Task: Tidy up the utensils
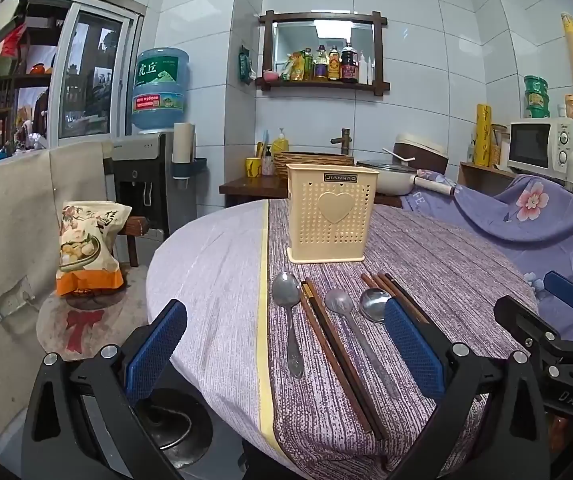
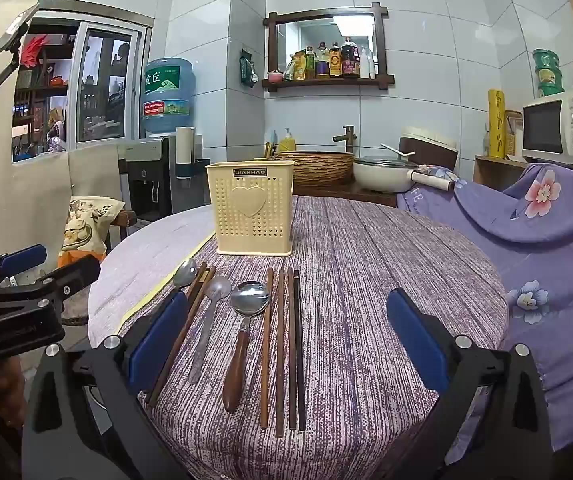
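Note:
A cream perforated utensil holder stands upright toward the back of the round table. In front of it, lying side by side on the purple cloth, are a metal spoon, a pair of brown chopsticks, a dull grey spoon, a wooden-handled spoon and several more chopsticks. My left gripper hovers open over the left utensils. My right gripper hovers open over the right ones. Neither holds anything.
A snack bag sits on a stool left of the table, with a water dispenser behind it. Behind the table are a woven basket and a white pot on a wooden counter. Floral purple cloth covers the right side below a microwave.

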`<control>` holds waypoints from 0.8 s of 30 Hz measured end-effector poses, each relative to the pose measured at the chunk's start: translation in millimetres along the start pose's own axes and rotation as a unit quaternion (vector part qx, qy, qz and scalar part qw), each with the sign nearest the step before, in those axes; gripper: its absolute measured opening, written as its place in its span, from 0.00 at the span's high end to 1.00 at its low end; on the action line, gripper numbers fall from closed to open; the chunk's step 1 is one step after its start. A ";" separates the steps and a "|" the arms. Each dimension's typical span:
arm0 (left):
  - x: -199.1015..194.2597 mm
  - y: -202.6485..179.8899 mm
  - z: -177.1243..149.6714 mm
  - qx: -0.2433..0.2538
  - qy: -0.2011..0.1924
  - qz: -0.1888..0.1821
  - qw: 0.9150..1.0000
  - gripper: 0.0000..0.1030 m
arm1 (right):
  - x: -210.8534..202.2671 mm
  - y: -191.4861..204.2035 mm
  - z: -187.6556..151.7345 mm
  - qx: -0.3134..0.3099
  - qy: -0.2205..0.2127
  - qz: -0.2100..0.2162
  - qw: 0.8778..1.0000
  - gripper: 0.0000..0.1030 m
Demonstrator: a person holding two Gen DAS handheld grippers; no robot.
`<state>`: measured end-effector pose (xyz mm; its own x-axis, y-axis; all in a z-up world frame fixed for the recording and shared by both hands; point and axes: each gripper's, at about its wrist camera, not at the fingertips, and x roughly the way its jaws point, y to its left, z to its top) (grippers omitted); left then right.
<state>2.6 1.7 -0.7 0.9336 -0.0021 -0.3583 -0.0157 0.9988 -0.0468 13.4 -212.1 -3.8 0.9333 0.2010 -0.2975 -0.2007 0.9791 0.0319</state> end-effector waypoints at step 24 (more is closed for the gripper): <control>-1.1 -3.4 -0.1 0.013 -0.010 0.009 1.000 0.06 | 0.3 0.5 0.4 0.000 -0.001 0.000 1.000 0.05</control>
<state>1.7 -1.7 -0.2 0.9401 0.0171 -0.3404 -0.0237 0.9996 -0.0152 13.7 -211.5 -3.5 0.9336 0.2016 -0.2961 -0.2013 0.9790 0.0318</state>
